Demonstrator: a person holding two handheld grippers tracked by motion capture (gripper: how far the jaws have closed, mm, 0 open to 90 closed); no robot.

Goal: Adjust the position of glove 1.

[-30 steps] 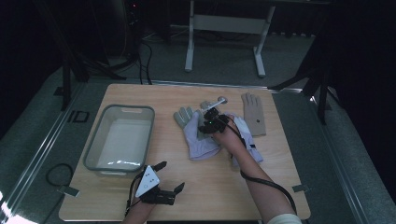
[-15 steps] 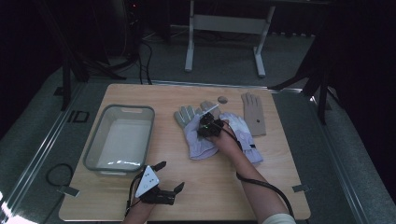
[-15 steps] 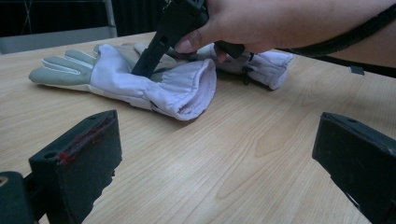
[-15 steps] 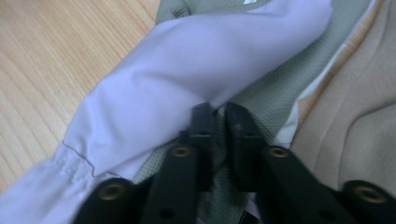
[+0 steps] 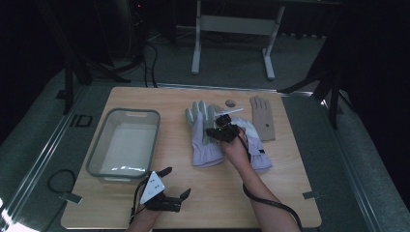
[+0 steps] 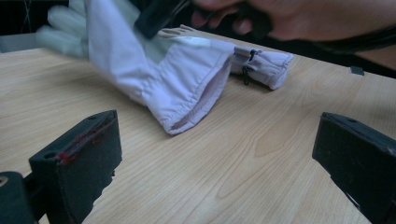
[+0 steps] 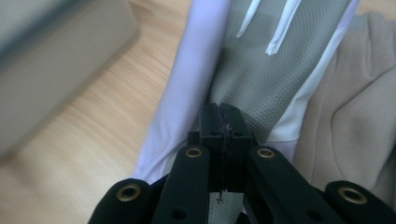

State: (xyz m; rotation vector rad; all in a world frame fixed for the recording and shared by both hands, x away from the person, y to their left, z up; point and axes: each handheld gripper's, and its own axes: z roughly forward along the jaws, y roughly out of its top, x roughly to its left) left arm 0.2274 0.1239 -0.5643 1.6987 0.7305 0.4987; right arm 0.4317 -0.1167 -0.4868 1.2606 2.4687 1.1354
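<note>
Lilac-and-grey fabric gloves lie on the wooden table (image 5: 290,159), the left glove (image 5: 203,137) flat beside the clear plastic bin (image 5: 124,142), the right glove (image 5: 254,145) partly under the person's right hand; a tan glove (image 5: 262,117) lies further right, and "ID" is marked on the floor mat (image 5: 81,120) by the table's left edge. Right tool (image 7: 223,135): jaws have just been closing and now sit clamped together, pinching a fold of the grey palm fabric of the left glove. Left tool (image 5: 175,187): jaws spread wide, holding nothing, near the table's front edge.

"ID" marking beside table (image 5: 290,193)
</note>
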